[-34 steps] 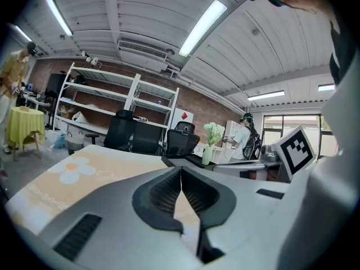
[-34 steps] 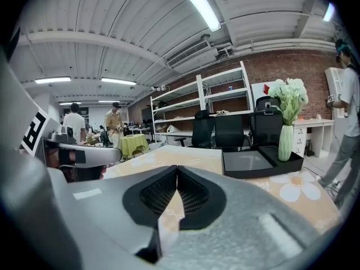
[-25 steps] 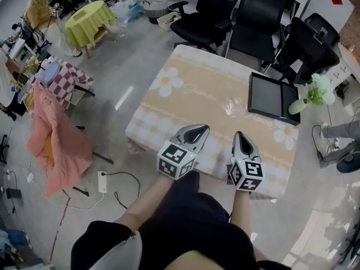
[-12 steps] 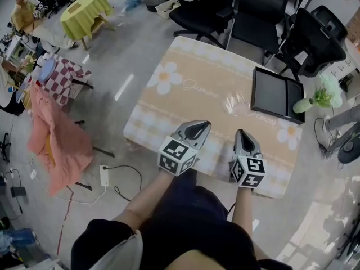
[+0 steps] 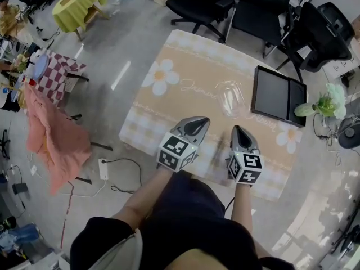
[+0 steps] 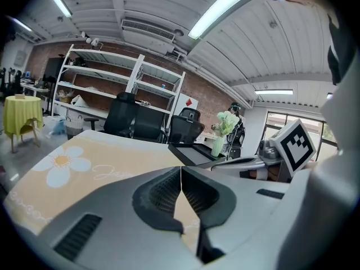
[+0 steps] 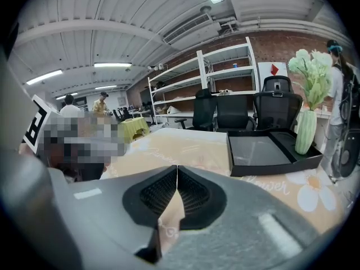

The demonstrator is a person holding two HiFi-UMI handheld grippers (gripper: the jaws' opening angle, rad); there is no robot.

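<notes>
My left tongs (image 5: 195, 122) hang over the near edge of the table (image 5: 185, 66). Their jaws are pressed fully together, with only the flowered cloth showing behind the seam and nothing between them. My right tongs (image 5: 237, 131) sit just beside them over the same edge, closed the same way and holding nothing.

A little way ahead of the right tongs, near the middle of the cloth, is a clear vessel (image 5: 228, 97). It may be a glass or a thin plastic cup; I cannot tell which, nor whether it stands or lies on its side. It touches nothing else and sits just left of the black tray (image 5: 278, 94).

I judge it light, hard-walled and slippery. It would be breakable if it is glass and easy to crush if it is plastic. I would take it low on the wall or across the rim with a gentle squeeze, since a hard pinch could crack it or make it shoot out.

Past the tray's right end, a pale vase (image 5: 306, 109) of flowers stands at the table's corner. Black office chairs (image 5: 253, 10) line the far side, and white shelves (image 7: 225, 77) stand against the brick wall behind them.
</notes>
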